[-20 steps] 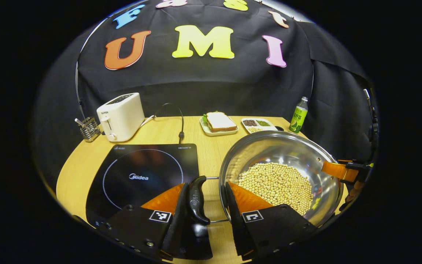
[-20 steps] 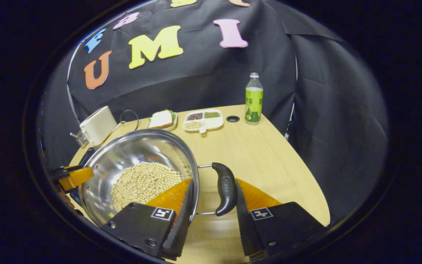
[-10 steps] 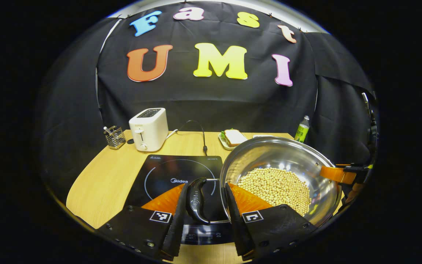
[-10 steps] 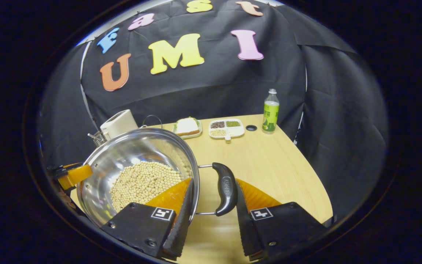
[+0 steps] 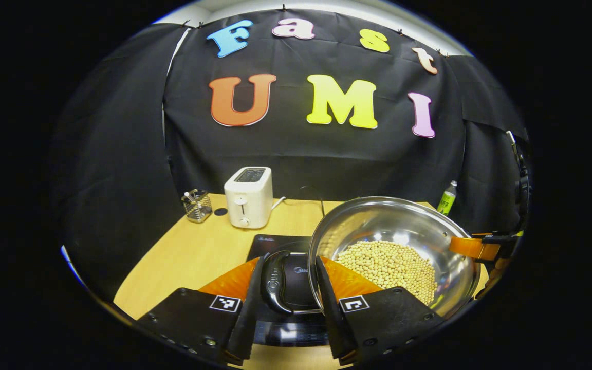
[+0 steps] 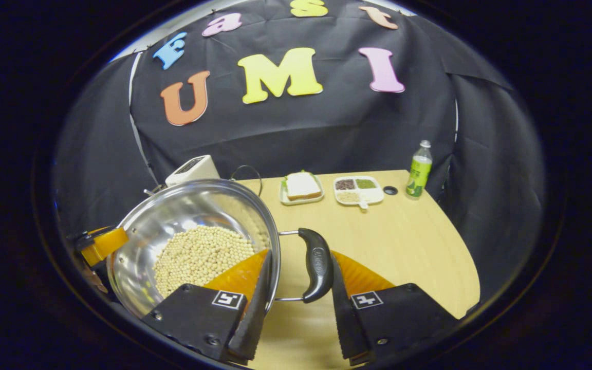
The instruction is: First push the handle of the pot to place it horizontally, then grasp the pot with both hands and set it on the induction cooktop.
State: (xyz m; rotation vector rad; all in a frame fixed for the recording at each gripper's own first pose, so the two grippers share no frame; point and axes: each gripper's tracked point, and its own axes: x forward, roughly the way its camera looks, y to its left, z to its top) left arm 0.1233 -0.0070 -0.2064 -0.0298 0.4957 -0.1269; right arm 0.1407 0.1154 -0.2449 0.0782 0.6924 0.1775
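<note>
The light wooden tabletop [image 6: 404, 241] carries, along its far edge, a wire utensil holder [image 5: 197, 205], a white toaster [image 5: 248, 197], a sandwich on a plate [image 6: 301, 187], a divided dish of grains [image 6: 357, 189] and a green bottle [image 6: 418, 170] at the far right corner. A black induction cooktop [image 5: 275, 245] lies nearer the front edge.

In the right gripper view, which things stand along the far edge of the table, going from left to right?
Toaster → plate with a sandwich → divided dish of grains → small round hole in the tabletop → green bottle.
</note>
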